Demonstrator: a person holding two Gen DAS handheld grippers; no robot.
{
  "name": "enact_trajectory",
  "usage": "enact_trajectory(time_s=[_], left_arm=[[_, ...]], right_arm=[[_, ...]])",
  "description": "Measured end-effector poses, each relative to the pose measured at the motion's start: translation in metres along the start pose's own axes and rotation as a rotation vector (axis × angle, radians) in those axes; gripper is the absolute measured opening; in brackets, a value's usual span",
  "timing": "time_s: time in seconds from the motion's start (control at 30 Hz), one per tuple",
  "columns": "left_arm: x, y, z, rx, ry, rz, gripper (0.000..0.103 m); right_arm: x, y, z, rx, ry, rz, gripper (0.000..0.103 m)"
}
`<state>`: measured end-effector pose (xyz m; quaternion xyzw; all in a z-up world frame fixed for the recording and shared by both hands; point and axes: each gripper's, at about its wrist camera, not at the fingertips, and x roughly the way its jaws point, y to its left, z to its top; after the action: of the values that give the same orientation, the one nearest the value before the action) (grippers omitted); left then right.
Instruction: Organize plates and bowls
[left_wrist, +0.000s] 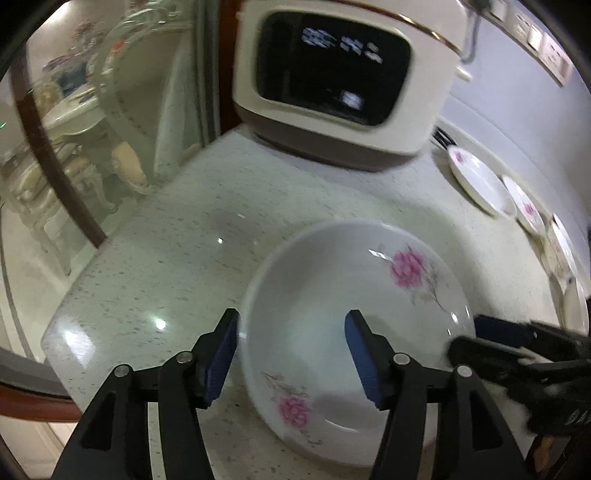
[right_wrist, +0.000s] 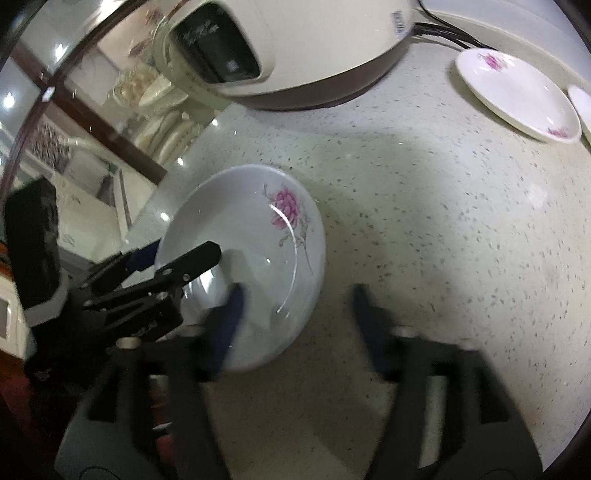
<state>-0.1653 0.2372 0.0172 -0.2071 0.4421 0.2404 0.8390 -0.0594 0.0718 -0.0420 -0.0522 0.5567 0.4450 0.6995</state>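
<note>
A white plate with pink flowers (left_wrist: 332, 314) lies on the speckled counter, also in the right wrist view (right_wrist: 243, 236). My left gripper (left_wrist: 291, 354) is open and straddles the plate's left rim, one finger outside and one over the plate; it shows at the left in the right wrist view (right_wrist: 173, 254). My right gripper (right_wrist: 295, 325) is open, its left finger over the plate's near rim, its right finger over bare counter. It shows at the right edge in the left wrist view (left_wrist: 491, 343). More flowered plates (left_wrist: 480, 181) lie along the right; the nearest shows in the right wrist view (right_wrist: 517, 92).
A cream rice cooker (left_wrist: 343, 77) stands at the back of the counter, also in the right wrist view (right_wrist: 280, 48), with a black cord behind it. The counter's rounded edge (left_wrist: 62, 332) falls off at the left, next to a glass partition.
</note>
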Motion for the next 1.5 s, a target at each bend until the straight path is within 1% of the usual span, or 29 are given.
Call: enact_trajectory(time_s=[0.03,0.1,0.17,0.23,0.3,0.37,0.43,0.5,0.6,0.63,0.67,0.7,0.73,0.87,1.0,1.1,1.2,1.3,1.5], left_arm=[[-0.005,0.006,0.003,-0.029,-0.023,0.008,0.06],[-0.013,0.013,0.007,-0.068,-0.062,0.02,0.062],[-0.02,0.014,0.01,-0.084,-0.097,0.023,0.066],[-0.026,0.009,0.014,-0.079,-0.128,0.017,0.07],[-0.031,-0.004,0.018,-0.055,-0.149,-0.015,0.075],[-0.034,-0.024,0.025,-0.009,-0.163,-0.066,0.083],[-0.035,-0.043,0.03,0.034,-0.167,-0.097,0.084],[-0.032,-0.069,0.038,0.089,-0.163,-0.142,0.084],[-0.023,-0.11,0.047,0.179,-0.133,-0.215,0.084],[-0.021,-0.12,0.048,0.197,-0.123,-0.229,0.084],[-0.015,-0.135,0.05,0.224,-0.1,-0.254,0.084],[-0.011,-0.142,0.052,0.235,-0.086,-0.267,0.084],[-0.003,-0.154,0.054,0.249,-0.054,-0.289,0.084],[0.018,-0.175,0.057,0.248,0.028,-0.327,0.084],[0.035,-0.182,0.056,0.247,0.094,-0.349,0.084],[0.047,-0.178,0.058,0.204,0.152,-0.364,0.084],[0.06,-0.176,0.064,0.17,0.188,-0.37,0.084],[0.07,-0.178,0.076,0.148,0.205,-0.375,0.084],[0.08,-0.175,0.095,0.101,0.179,-0.355,0.084]], right_arm=[[-0.007,-0.008,0.001,0.031,-0.028,0.006,0.07],[-0.016,-0.019,0.001,0.07,-0.056,0.001,0.07],[-0.024,-0.033,0.001,0.115,-0.079,-0.021,0.07],[-0.031,-0.048,0.0,0.16,-0.095,-0.045,0.07],[-0.036,-0.062,0.0,0.192,-0.107,-0.066,0.07],[-0.043,-0.073,-0.001,0.219,-0.117,-0.088,0.07],[-0.051,-0.083,-0.001,0.236,-0.128,-0.111,0.07],[-0.06,-0.091,-0.003,0.241,-0.134,-0.137,0.07],[-0.07,-0.096,-0.007,0.217,-0.133,-0.195,0.07],[-0.074,-0.099,-0.009,0.204,-0.123,-0.229,0.07],[-0.075,-0.105,-0.01,0.203,-0.118,-0.242,0.07],[-0.077,-0.108,-0.011,0.21,-0.115,-0.248,0.07],[-0.08,-0.115,-0.015,0.231,-0.116,-0.242,0.07],[-0.087,-0.136,-0.025,0.32,-0.107,-0.242,0.07],[-0.085,-0.145,-0.026,0.357,-0.097,-0.252,0.07],[-0.079,-0.149,-0.016,0.357,-0.102,-0.252,0.071],[-0.074,-0.158,0.0,0.384,-0.115,-0.233,0.071],[-0.071,-0.167,0.014,0.418,-0.139,-0.226,0.071],[-0.062,-0.183,0.051,0.437,-0.173,-0.255,0.071]])
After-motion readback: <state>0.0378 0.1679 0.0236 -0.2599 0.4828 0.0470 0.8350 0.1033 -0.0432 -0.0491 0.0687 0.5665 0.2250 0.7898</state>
